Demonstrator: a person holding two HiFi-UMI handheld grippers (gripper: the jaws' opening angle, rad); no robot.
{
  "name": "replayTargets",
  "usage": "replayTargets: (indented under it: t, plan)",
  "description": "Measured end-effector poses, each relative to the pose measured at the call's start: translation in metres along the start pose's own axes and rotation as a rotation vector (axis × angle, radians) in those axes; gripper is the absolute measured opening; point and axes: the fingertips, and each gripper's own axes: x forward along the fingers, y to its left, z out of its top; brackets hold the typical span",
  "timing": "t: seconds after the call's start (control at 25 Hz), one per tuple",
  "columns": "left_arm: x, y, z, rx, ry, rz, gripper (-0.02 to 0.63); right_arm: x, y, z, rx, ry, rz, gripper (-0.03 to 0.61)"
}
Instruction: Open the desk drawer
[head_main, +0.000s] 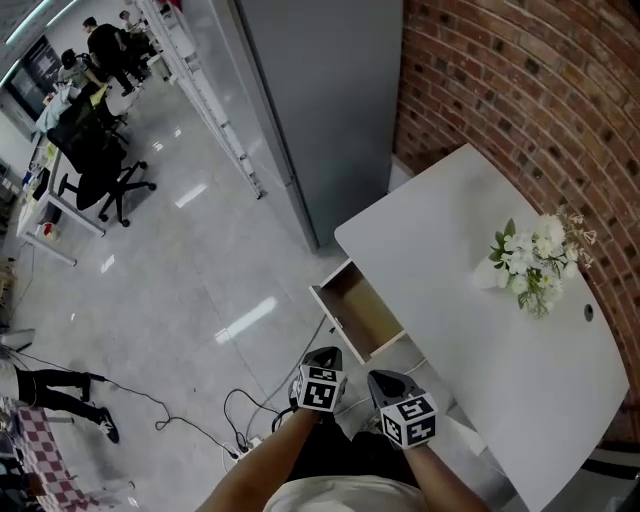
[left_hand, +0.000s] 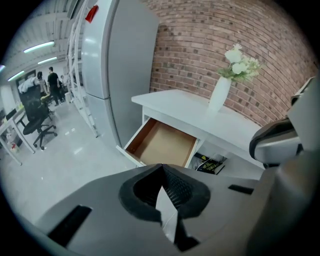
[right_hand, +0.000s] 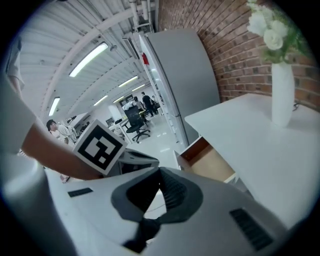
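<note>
Although neither hand-held gripper touched it, the drawer (head_main: 358, 312) stood pulled well out from under the white tabletop (head_main: 470, 330), its bare brown inside open to view, so the task's one step appeared to be done. Drawer position: at the tabletop's end nearest the tall grey cabinet (head_main: 320, 110), projecting over the floor (head_main: 200, 300), with nothing visible inside it. Left hand-held gripper (head_main: 324, 354): jaws pressed together with nothing between them, held in the air short of the drawer front. Right hand-held gripper (head_main: 386, 378): just beside the left one, jaws likewise closed on nothing, also clear of the drawer. Both pointed downward toward the drawer from the near side. Judgement: opening complete, or nearly so; whether the drawer had reached the end of its travel could not be told, since its back lay hidden under the tabletop. At most a further pull was left, for which one hand-held gripper would need to part its jaws and take the drawer front. Vase of white flowers (head_main: 528, 262): upright, well along the tabletop, apart from the drawer
</note>
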Motion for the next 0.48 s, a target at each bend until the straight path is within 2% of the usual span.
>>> replayTargets:
  t: [0.32, 0.48]
  plan:
    - [-0.051, -0.034, 0.001, -0.065, -0.031, 0.043, 0.008, -0.047, 0.009, 0.008, 0.042, -0.08, 0.024, 0.015]
    - [-0.072, -0.046, 0.004, -0.029, -0.049, 0.041, 0.008, -0.049, 0.018, 0.017, 0.008, -0.096, 0.059, 0.015]
